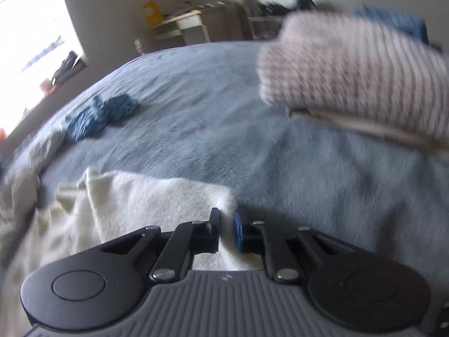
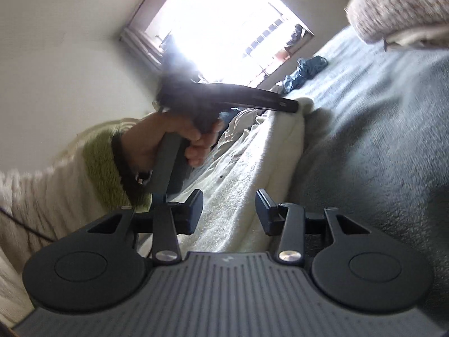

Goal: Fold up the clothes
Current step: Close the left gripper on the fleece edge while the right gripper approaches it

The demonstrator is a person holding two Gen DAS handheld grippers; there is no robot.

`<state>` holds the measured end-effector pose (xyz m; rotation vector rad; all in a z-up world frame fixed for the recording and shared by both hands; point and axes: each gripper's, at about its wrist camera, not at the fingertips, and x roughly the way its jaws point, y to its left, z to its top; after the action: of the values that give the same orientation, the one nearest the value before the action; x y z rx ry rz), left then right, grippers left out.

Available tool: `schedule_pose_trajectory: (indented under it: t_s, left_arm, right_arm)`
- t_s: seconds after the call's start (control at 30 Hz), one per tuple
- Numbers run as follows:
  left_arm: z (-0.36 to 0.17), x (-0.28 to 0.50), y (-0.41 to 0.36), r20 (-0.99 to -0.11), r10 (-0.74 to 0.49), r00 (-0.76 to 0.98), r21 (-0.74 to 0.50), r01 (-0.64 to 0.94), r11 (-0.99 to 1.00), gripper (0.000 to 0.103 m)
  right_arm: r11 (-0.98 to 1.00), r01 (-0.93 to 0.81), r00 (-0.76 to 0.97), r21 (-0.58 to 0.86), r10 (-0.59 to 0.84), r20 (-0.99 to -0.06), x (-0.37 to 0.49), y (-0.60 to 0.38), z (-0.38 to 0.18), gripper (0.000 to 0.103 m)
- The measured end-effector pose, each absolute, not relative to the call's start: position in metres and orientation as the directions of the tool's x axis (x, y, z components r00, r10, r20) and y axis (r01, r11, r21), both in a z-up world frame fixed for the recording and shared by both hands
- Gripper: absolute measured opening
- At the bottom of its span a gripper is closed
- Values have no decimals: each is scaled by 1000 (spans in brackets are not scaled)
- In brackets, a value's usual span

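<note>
A cream fleece garment (image 1: 146, 196) lies on the blue-grey bedspread (image 1: 196, 118). My left gripper (image 1: 226, 229) is shut on a corner of it, the cloth pinched between the fingers. In the right wrist view the same cream garment (image 2: 252, 168) runs away from the camera, and the left gripper (image 2: 296, 106) grips its far corner, held by a hand in a green and cream sleeve. My right gripper (image 2: 229, 210) is open, its fingers apart just above the near edge of the garment, holding nothing.
A stack of folded clothes with a pink-and-white striped top (image 1: 359, 75) sits at the right on the bed. A crumpled blue garment (image 1: 98, 115) lies at the far left. More pale clothes (image 1: 16, 196) lie at the left edge. A bright window (image 2: 224, 22) is behind.
</note>
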<state>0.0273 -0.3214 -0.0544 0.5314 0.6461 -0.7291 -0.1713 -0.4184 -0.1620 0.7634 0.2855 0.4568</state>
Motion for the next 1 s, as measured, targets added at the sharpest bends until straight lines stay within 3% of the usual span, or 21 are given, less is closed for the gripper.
schedule_pose_trajectory:
  t_s: [0.13, 0.3, 0.63, 1.0]
  left_arm:
    - [-46, 38, -287, -647, -520, 558, 41, 706, 707, 10]
    - [-44, 41, -253, -591, -575, 566, -84, 665, 742, 9]
    - [-52, 50, -217, -525, -636, 566, -247, 614, 750, 9]
    - [-51, 50, -192, -478, -643, 598, -295, 581, 759, 9]
  right_arm:
    - [582, -239, 873, 778, 479, -90, -160, -436, -155, 41]
    - [582, -141, 893, 801, 425, -151, -111, -469, -120, 41]
    - [748, -40, 754, 662, 458, -472, 43, -452, -106, 42]
    - [745, -82, 715, 662, 507, -482, 93, -431, -121, 38]
